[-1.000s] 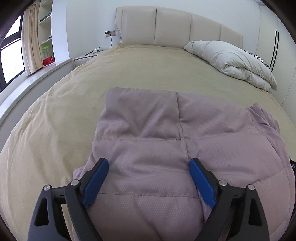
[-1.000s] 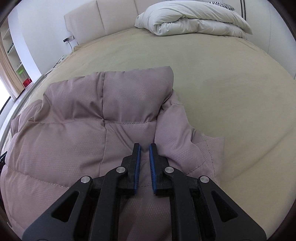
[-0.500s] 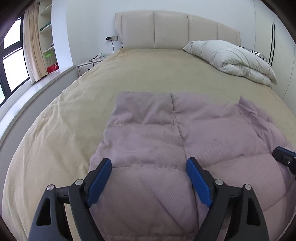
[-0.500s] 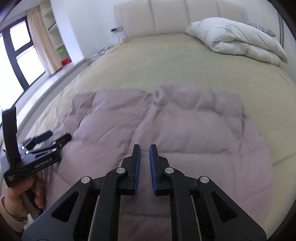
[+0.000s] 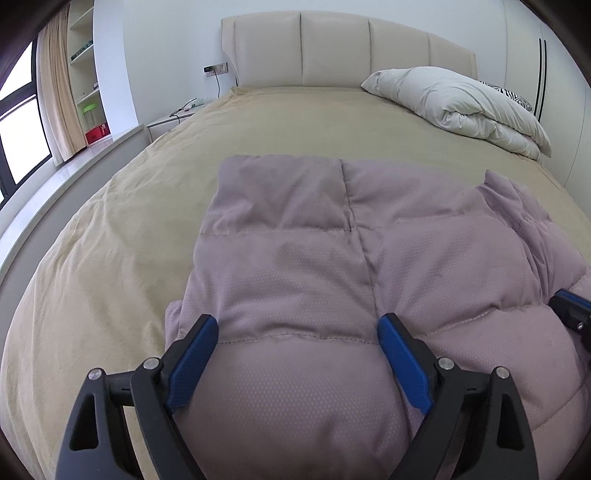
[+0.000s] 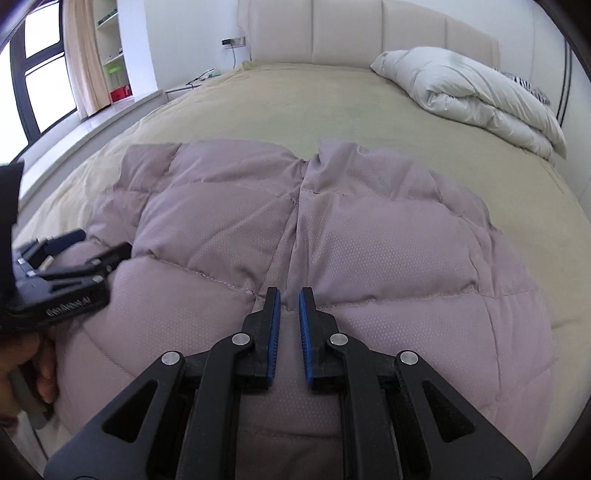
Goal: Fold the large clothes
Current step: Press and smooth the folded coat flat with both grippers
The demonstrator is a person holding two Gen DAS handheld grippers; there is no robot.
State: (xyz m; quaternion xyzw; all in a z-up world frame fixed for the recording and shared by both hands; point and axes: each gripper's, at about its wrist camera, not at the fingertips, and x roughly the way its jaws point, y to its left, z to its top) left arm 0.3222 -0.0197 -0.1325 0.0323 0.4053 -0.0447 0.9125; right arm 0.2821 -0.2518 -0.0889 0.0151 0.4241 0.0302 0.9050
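Jacket (image 6: 325, 236) flat on bed (image 6: 295, 99) — seam toward headboard (image 6: 351, 33).

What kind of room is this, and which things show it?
Most likely a home bedroom. A large bed with a beige cover fills the view, a cream padded headboard stands behind it, and a folded white duvet lies near the head.

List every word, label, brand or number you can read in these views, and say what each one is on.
Side of the left gripper body, right wrist view: one line of white lettering, too blurred to read.
Mauve puffer jacket: no text visible.
Right gripper, beige bedspread, white duvet: no text visible.
Items on the shelves by the window: too small to read.
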